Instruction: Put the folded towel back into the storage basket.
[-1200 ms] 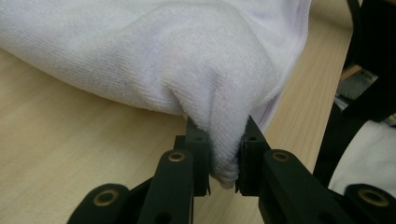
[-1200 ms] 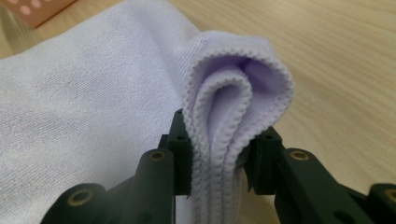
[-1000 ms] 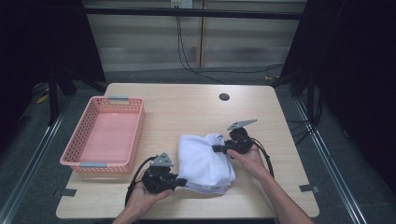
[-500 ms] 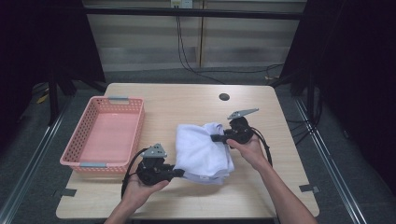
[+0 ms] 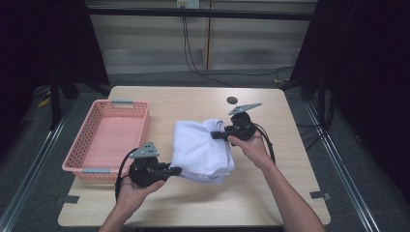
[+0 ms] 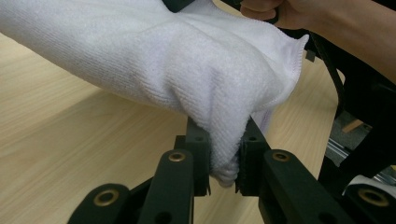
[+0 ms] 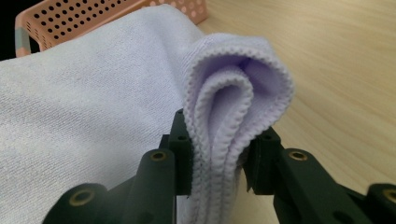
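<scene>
Nearest the person, the left gripper (image 5: 175,170) is held just above the near part of the wooden table (image 5: 270,193), its jaws pointing right. In the left gripper view these jaws (image 6: 223,158) are seen clamped on a bunched corner of the white towel (image 6: 187,60), the cloth pinched tight between the two black pads. The towel (image 5: 203,147) is folded into several layers and is stretched between the two grippers at the middle of the table, slightly right of centre; its near edge sags toward the tabletop, though whether it touches cannot be told. Farther off and to the right, the right gripper (image 5: 217,135) is held at the towel's far right corner, jaws pointing left. In the right gripper view its jaws (image 7: 215,154) are closed on the folded hem of the towel (image 7: 84,102), several stitched edges being squeezed together between them. To the left of the towel, well apart from it, a pink basket (image 5: 80,166) is set on the left part of the table. Beyond the right gripper, a small dark round spot (image 5: 232,100) is seen on the far part of the tabletop.
</scene>
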Motion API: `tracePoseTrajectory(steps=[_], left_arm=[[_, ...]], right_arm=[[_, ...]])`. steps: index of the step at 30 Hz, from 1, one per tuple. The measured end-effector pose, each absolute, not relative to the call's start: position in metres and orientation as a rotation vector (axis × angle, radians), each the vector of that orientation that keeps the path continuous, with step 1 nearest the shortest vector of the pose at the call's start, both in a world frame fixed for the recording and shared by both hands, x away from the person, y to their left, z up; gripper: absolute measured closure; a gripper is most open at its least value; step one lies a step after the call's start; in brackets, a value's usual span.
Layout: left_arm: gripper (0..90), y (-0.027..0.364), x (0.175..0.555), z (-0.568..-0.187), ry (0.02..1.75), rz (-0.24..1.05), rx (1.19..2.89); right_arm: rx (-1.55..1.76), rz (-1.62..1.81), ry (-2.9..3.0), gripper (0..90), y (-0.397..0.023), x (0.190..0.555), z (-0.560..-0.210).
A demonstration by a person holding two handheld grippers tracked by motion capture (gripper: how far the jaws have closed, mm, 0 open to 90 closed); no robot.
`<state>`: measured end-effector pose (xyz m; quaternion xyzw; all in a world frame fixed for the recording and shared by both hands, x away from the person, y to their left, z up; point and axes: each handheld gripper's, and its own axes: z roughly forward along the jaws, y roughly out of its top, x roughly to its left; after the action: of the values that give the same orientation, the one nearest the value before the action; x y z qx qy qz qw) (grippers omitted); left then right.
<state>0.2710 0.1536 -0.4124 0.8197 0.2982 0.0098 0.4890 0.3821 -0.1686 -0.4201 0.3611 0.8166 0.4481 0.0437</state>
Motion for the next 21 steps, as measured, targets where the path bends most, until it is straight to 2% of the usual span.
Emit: tracePoseTrajectory(steps=[21], left_arm=[[80.0,0.208,0.287,-0.378,0.798,0.099,1.899]], right_arm=[[1.046,1.430,2.511,68.8,-0.118,0.416,-0.376]])
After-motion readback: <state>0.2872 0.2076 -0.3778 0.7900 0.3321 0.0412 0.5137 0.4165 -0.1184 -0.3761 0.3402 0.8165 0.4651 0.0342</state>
